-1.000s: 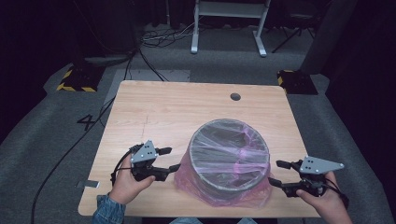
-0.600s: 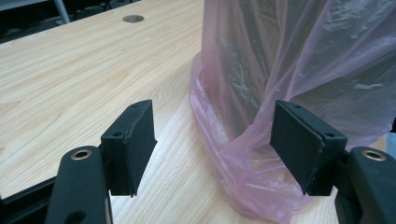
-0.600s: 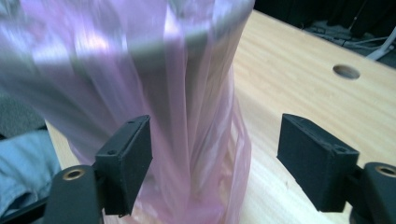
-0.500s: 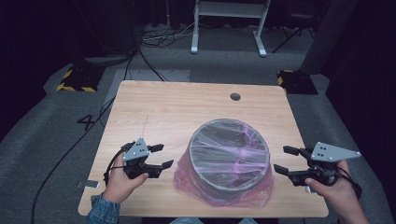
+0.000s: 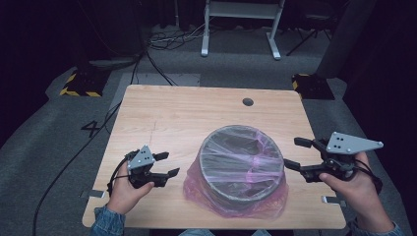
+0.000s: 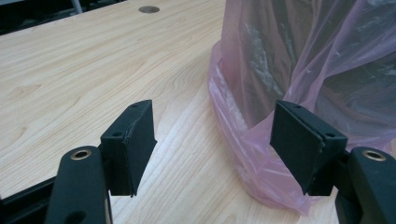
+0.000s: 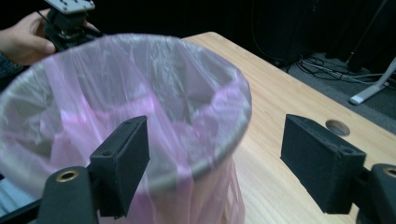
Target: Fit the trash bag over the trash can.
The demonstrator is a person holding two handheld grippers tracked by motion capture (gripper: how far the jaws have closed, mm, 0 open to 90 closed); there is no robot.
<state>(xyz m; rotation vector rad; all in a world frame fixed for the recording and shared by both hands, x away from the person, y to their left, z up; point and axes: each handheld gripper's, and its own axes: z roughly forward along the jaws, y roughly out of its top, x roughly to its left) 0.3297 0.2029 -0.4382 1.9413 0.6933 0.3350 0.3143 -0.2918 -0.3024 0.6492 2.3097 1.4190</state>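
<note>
A round grey bin [image 5: 241,162] lined with a thin pink plastic bag [image 5: 236,204] stands on the wooden table [image 5: 187,113], near its front edge. My left gripper [image 5: 169,163] sits low on the table to the left of the bin, open, its jaws beside the bag's loose hem [image 6: 289,56] with nothing between them [image 6: 212,140]. My right gripper [image 5: 292,153] hovers to the right of the bin at about rim height. Its jaws have just been opening and stand open and empty [image 7: 215,158], facing the bag-covered rim [image 7: 116,93]. Beyond the bin shows the left gripper [image 7: 70,18].
A round cable hole [image 5: 248,102] lies in the table's far side. On the floor behind stand a white frame [image 5: 241,24], cables [image 5: 167,42] and two black boxes with yellow stripes [image 5: 78,83] [image 5: 310,83]. The table's far half is bare wood.
My right gripper has risen from the bag's lower edge to rim height and drawn slightly right. The left gripper has backed a little away from the bag.
</note>
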